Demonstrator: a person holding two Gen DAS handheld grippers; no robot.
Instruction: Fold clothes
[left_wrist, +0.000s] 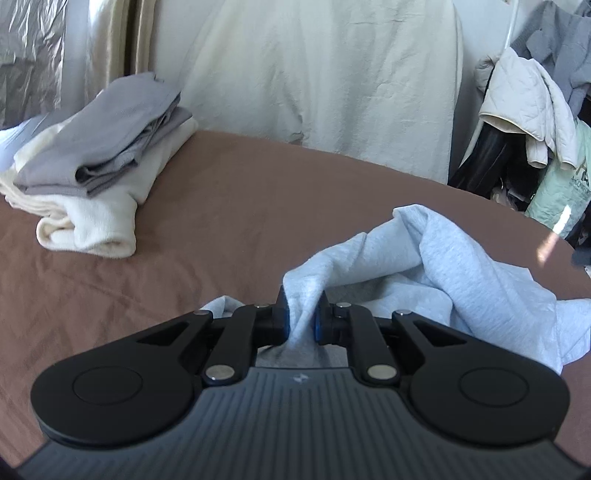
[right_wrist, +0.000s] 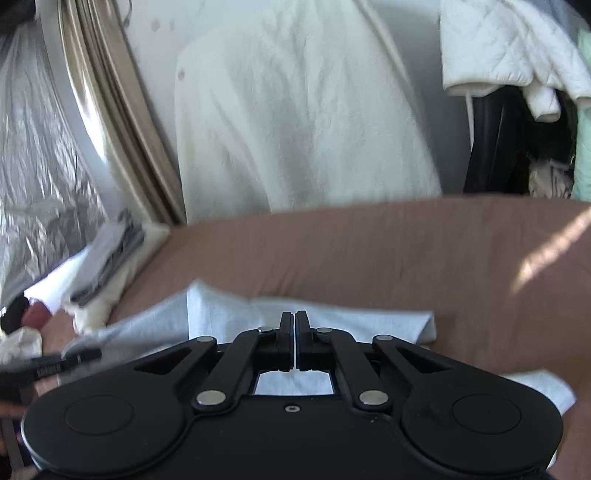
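A light grey garment (left_wrist: 454, 266) lies crumpled on the brown table cover (left_wrist: 240, 206). My left gripper (left_wrist: 303, 314) is shut on a bunched fold of it, and cloth rises in a ridge between the blue pads. In the right wrist view the same garment (right_wrist: 229, 317) spreads flatter under and ahead of my right gripper (right_wrist: 295, 325). That gripper's fingers stand almost together with a thin pale strip of cloth between them. The left gripper (right_wrist: 55, 363) shows blurred at the left edge there.
A stack of folded clothes, grey (left_wrist: 110, 140) on top of cream (left_wrist: 92, 221), sits at the table's far left. A white sheet (left_wrist: 325, 81) hangs behind the table. Jackets and bags (left_wrist: 528, 110) pile up at the right. A hand (right_wrist: 37, 317) shows at the left edge.
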